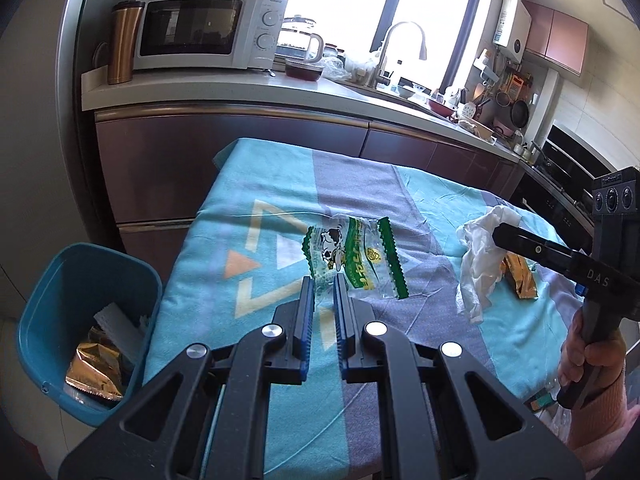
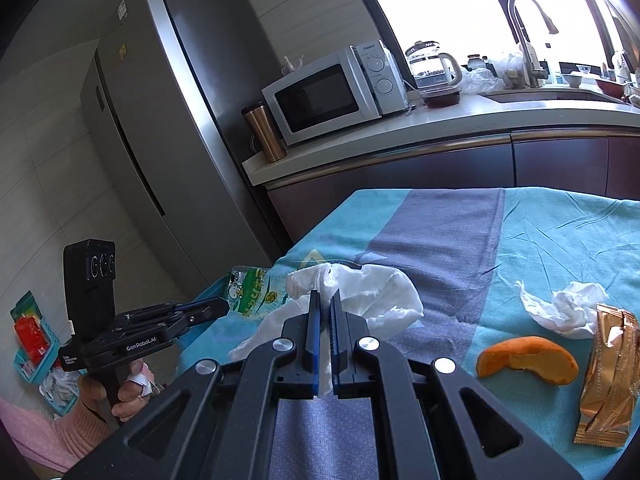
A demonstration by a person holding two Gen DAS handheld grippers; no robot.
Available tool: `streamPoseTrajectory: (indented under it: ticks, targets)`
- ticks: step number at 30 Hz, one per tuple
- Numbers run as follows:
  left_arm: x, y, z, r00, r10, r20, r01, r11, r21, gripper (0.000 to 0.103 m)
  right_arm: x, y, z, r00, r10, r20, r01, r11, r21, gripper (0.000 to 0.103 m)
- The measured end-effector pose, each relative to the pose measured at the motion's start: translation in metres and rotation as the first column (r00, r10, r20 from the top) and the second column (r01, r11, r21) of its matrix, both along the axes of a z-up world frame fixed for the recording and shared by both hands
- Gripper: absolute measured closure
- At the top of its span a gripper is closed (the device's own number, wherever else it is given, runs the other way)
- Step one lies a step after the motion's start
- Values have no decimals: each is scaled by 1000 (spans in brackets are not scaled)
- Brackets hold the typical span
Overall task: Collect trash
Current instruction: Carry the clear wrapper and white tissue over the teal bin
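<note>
Now wrapper (image 1: 352, 256) between left tool (image 1: 323, 282) tips

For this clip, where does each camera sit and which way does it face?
Left wrist: on the left gripper, facing the table's wrapper, bin beside; right gripper and hand show.
Right wrist: on the right gripper, facing the tissue it pinches; left gripper shows.
Shared: wrapper, tissue, microwave.

Glossy clear plastic wrapper (image 1: 354, 258) with green print, crumpled soft white tissue (image 2: 360, 292) and shiny gold foil packet (image 2: 608, 380) lie on matt woven cloth (image 1: 360, 184). Smooth teal plastic bin (image 1: 52, 320); brushed metal fridge (image 2: 168, 128).
</note>
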State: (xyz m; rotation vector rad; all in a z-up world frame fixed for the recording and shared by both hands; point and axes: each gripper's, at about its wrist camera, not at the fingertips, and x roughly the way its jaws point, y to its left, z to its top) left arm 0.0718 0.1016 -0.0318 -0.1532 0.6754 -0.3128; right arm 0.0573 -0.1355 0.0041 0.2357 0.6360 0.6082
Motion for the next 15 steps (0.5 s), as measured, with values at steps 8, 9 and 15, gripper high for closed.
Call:
streamPoseTrajectory:
  ticks: [8, 9, 15]
  targets:
    - [-15, 33, 2, 998, 59, 4, -59, 998, 11, 92, 3, 29, 0, 998, 62, -8, -62, 998, -4, 100]
    - [-17, 38, 2, 998, 68, 4, -68, 998, 13, 92, 3, 32, 0, 998, 69, -10, -69, 998, -4, 100]
    - [-28, 59, 3, 994, 109, 7, -109, 994, 27, 92, 6, 54, 2, 994, 112, -13, -112, 994, -7, 100]
